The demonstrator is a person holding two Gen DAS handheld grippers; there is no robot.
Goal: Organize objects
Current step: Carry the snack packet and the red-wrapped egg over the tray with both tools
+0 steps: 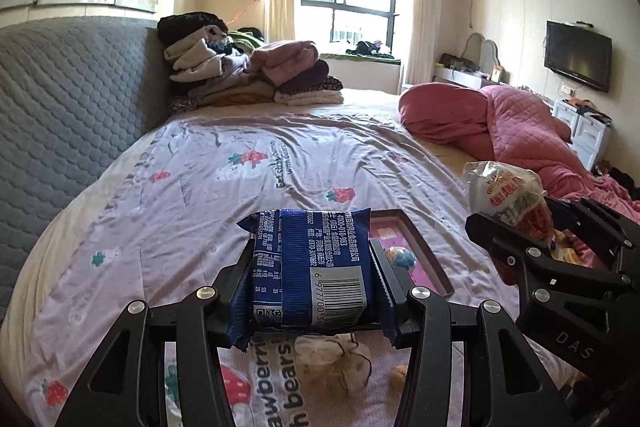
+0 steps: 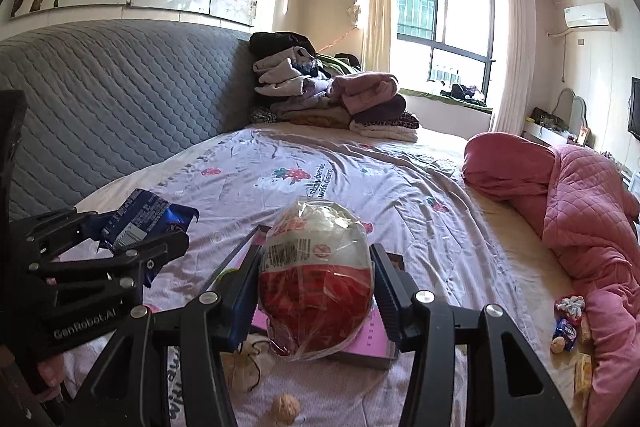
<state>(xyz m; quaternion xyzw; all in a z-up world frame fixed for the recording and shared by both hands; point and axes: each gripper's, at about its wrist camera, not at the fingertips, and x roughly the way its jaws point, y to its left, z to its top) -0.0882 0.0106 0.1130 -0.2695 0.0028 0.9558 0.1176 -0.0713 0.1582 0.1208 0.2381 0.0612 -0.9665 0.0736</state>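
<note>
My left gripper [image 1: 312, 267] is shut on a blue snack packet [image 1: 316, 267], held above the bed; it also shows in the right wrist view [image 2: 140, 223]. My right gripper [image 2: 316, 279] is shut on a clear bag of red and white snack [image 2: 316, 279], also seen in the left wrist view [image 1: 512, 199]. Below both lies a shallow box with a pink inside [image 1: 416, 247], its edge in the right wrist view [image 2: 376, 355], holding a small round ball [image 1: 400, 257]. A walnut [image 2: 286, 405] and a small cloth pouch [image 1: 336, 359] lie on the sheet nearer me.
The bed has a strawberry-print sheet [image 1: 240, 179] and a grey quilted headboard [image 1: 68, 115]. Folded clothes [image 1: 248, 71] are piled at the far end. A pink quilt [image 2: 588, 195] lies on the right, with several small snacks [image 2: 568, 323] beside it.
</note>
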